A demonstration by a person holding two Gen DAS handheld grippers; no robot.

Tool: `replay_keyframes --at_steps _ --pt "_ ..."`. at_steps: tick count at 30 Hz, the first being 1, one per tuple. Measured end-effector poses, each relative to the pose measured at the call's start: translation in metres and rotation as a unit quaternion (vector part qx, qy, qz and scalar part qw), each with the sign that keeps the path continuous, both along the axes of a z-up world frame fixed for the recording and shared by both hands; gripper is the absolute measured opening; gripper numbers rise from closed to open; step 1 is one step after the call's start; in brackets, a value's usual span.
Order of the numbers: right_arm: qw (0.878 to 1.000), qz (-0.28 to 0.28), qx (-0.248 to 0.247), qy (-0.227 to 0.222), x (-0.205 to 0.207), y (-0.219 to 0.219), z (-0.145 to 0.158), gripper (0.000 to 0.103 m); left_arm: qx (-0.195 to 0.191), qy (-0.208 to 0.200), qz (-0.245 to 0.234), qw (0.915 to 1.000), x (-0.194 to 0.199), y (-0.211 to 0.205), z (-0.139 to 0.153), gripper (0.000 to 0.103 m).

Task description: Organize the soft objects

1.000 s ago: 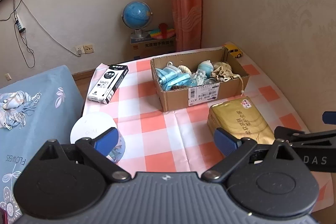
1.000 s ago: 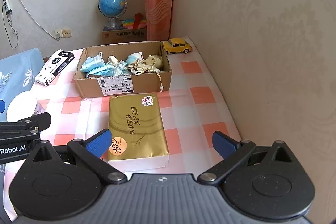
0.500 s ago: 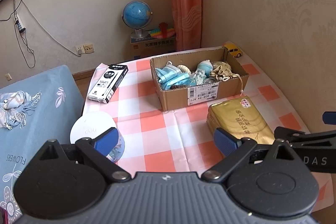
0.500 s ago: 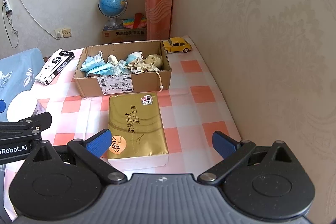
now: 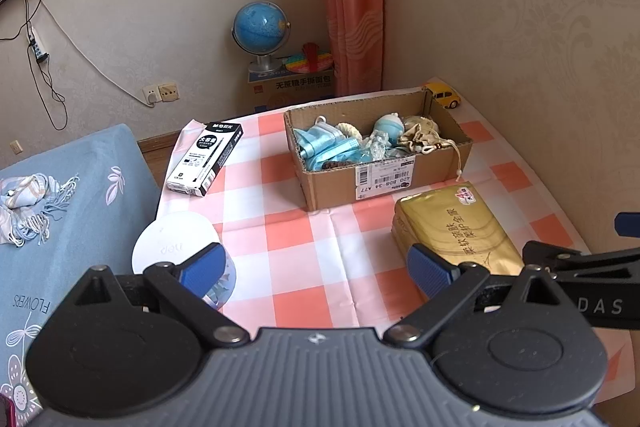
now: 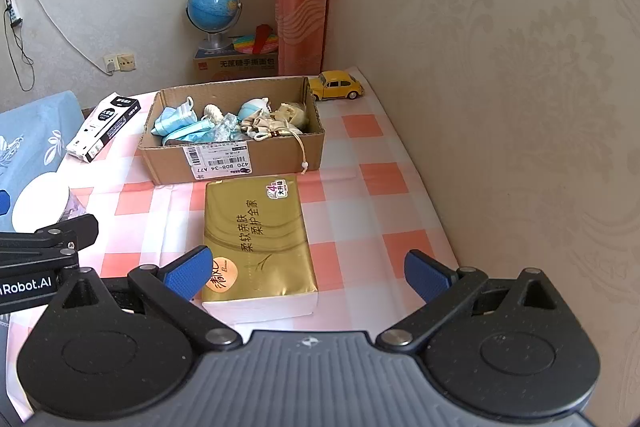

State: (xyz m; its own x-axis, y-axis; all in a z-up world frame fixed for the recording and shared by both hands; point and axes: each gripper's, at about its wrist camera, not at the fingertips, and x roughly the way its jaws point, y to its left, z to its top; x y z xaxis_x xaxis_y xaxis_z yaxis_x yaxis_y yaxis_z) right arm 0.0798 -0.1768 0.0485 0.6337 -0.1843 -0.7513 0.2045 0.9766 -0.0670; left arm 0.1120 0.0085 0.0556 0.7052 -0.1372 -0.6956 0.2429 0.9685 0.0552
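Since your right gripper (image 6: 306, 273) hangs spread wide and empty just short of the tissue pack (image 6: 256, 235), it is the nearer one; the pack's long axis runs away from you toward the box (image 6: 236, 131). Your left gripper (image 5: 316, 269), also spread and empty, has the pack off to its right. Checked cloth (image 6: 360, 155) lies beneath, with the wall beyond.

Glossy gold tissue pack (image 6: 256, 235), matt cardboard box (image 6: 276, 157)

Checkered table (image 6: 372, 183): box (image 6: 224, 163), tissue pack (image 6: 256, 235), toy car (image 6: 336, 85).
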Motion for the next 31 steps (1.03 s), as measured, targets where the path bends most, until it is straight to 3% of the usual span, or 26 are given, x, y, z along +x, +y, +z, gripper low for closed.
replay_keyframes --at_steps 31 --pt "1.0 -0.002 0.001 -0.001 -0.0043 -0.0053 0.0004 0.103 0.001 0.002 0.0 1.0 -0.0028 -0.0031 -0.0004 0.097"
